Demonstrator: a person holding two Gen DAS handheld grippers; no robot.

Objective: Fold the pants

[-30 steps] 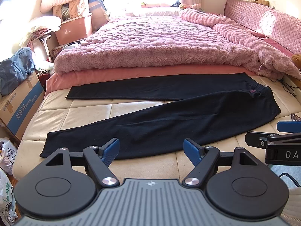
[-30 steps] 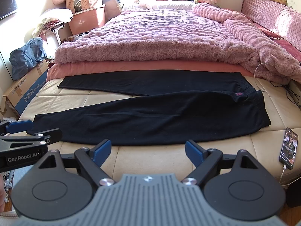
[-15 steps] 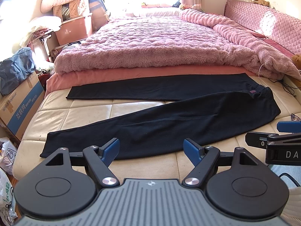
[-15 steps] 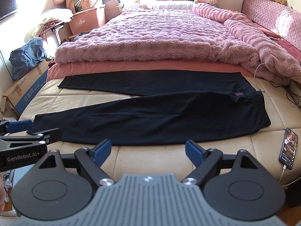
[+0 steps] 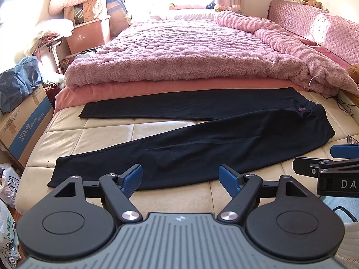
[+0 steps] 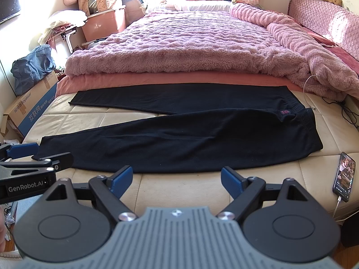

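Black pants lie flat on the cream mattress, legs spread in a V to the left, waistband at the right; they also show in the right wrist view. My left gripper is open and empty, just short of the near leg's front edge. My right gripper is open and empty, also at the near leg's front edge. Each gripper shows in the other's view: the right one at the right edge, the left one at the left edge.
A pink fluffy blanket covers the bed behind the pants. A phone on a cable lies at the mattress's right front corner. A cardboard box, bags and storage bins stand left of the bed.
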